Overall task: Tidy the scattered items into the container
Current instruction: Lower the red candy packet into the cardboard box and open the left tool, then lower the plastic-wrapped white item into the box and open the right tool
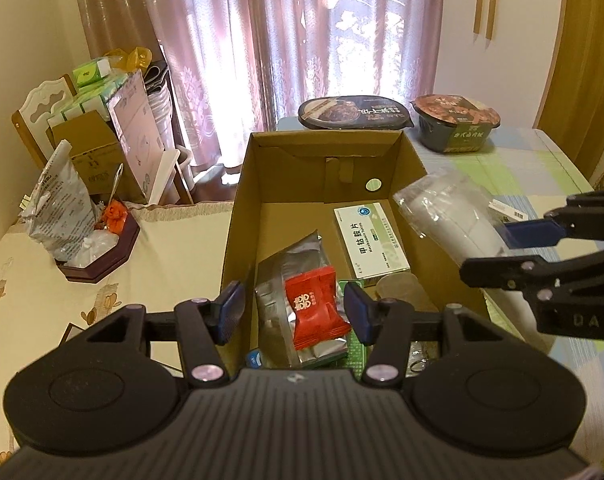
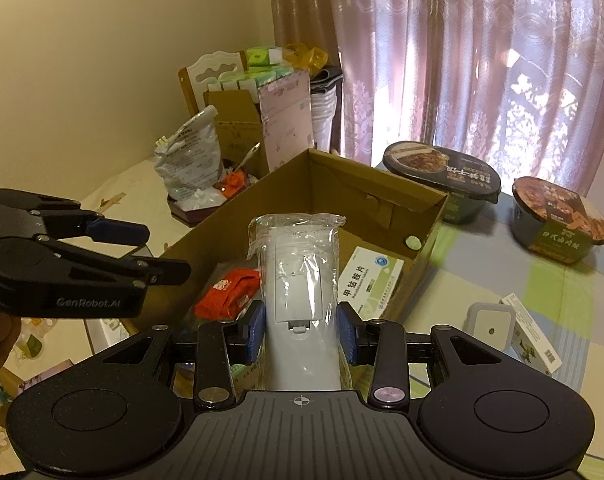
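Pinching glossy plastic-wrapped white remote (image 2: 299, 296), right gripper (image 2: 300, 332), left gripper (image 1: 293, 308) fingers wide, corrugated cardboard box (image 1: 237, 216).

Two instant-meal bowls (image 2: 442, 176) stand before pink curtains (image 1: 302, 40).
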`<state>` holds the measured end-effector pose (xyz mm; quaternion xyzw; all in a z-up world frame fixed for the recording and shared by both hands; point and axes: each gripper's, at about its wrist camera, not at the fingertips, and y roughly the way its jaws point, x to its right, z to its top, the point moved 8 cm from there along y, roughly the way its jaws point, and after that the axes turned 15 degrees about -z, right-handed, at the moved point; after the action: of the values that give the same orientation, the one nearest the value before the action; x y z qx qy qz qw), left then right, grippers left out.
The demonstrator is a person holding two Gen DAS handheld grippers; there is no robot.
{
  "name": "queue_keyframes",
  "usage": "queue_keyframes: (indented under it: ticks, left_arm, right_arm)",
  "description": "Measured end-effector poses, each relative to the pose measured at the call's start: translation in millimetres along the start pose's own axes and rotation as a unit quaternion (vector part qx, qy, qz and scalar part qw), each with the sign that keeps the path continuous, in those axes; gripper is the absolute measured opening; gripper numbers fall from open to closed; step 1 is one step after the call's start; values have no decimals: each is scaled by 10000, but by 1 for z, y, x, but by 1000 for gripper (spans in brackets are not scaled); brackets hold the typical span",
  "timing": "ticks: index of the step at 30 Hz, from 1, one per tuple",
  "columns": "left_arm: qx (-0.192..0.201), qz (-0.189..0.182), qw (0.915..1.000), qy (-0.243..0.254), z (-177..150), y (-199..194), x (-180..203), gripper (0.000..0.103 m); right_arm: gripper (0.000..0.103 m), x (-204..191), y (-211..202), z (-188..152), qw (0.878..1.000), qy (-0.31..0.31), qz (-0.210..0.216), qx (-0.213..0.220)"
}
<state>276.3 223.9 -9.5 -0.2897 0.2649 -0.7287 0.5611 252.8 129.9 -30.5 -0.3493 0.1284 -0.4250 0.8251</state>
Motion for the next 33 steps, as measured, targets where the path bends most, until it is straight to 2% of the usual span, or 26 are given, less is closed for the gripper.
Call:
queue_keyframes:
  ticks: [14, 21, 33]
  left_arm:
    - [-49, 28, 10000, 9, -7, 0, -6, 51]
    - [-69, 70, 9999, -79, -11, 2, -14, 51]
    - [-58, 25, 10000, -71, -14, -1, -8, 51]
  right_arm:
    - [41, -14, 41, 7, 9997, -10, 106, -222]
    - [41, -19, 47, 7, 9995, 1, 301, -108]
    - [42, 26, 18, -3, 9981, 610, 64, 36]
